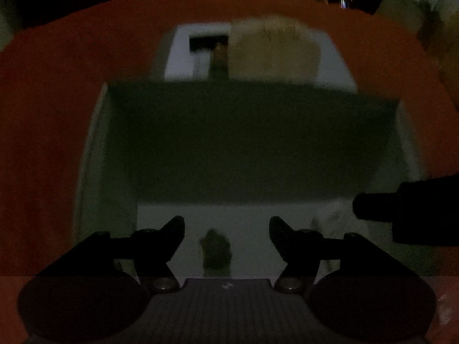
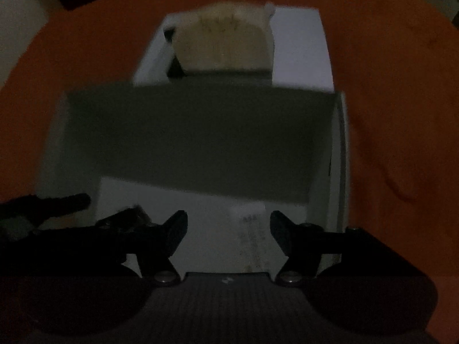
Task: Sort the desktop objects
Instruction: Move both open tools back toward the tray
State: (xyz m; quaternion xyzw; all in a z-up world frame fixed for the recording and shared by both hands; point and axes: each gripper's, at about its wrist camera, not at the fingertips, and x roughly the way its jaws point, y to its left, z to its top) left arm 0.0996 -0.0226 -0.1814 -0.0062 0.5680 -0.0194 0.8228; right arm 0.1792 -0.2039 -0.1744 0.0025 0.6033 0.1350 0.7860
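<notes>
So we're looking down at a white box [image 1: 94, 172] sitting on the orange desk [image 1: 57, 114], and the lighting is pretty awful, so take the details loosely. Starting on the left side: our left gripper [image 1: 226, 229] is wide open with nothing between the fingers, hanging over the near end of the box, where a small greenish thing [image 1: 215, 252] lies on the white bottom right below it; can't tell what it is. Across the middle of the box there's a dark green panel [image 1: 252, 137], maybe a book or a folder, lying flat over the opening. Past that, at the far end, a beige pouch-like item [image 1: 272, 51] sits in the box next to a small dark object [image 1: 208, 43]. Moving right: our right gripper [image 2: 229, 226] is also open and empty, over the same near end, with a pale printed slip or packet [image 2: 252, 229] under it. Each view catches the other gripper poking in from the side. Our guess is we're well into the sorting, since several things are already in the box and both grippers are free. We can't spot anything loose on the desk, though the views are too tight to rule that out.
</notes>
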